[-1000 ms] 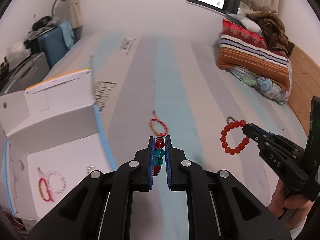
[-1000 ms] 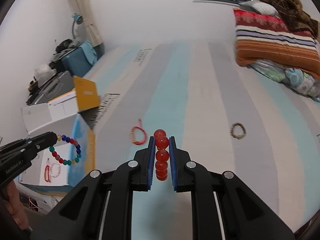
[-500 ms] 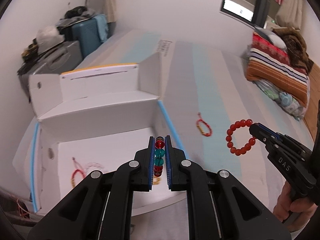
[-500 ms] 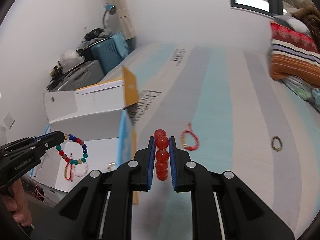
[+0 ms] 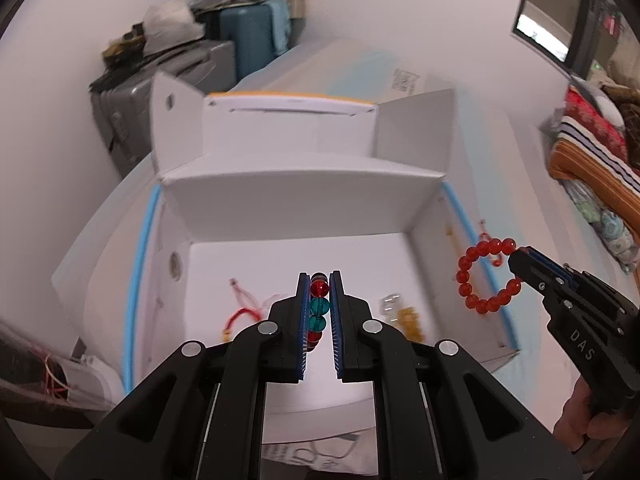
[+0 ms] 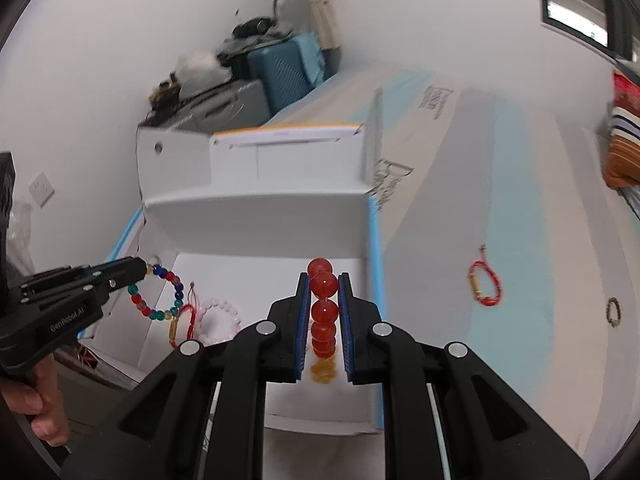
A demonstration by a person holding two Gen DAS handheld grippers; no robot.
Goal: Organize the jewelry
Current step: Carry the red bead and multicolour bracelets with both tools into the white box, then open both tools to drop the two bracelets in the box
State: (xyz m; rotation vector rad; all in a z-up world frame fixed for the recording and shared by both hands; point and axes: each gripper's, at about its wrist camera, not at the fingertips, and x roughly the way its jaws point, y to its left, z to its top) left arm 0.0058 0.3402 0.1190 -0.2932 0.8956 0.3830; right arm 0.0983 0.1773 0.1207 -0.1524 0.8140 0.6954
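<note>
Presently both tongs are carrying bracelets over the white box [image 5: 424,216]: left tongs [image 5: 319,292] clamping the multicoloured bracelet [image 6: 160,296], right tongs [image 6: 324,284] clamping the red bead bracelet [image 5: 486,276]; releasing inside the box is, by judgement, coming next.

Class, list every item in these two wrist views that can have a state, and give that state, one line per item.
Left gripper: shut on the multicoloured bead bracelet, over the box.
Right gripper: shut on the red bead bracelet, at the box's right wall.
White box: open, lid flaps up.
Red cord bracelet: lying on the bed, outside the box.
Dark bead bracelet: lying on the bed.
Pale bead bracelet: resting inside the box.
</note>
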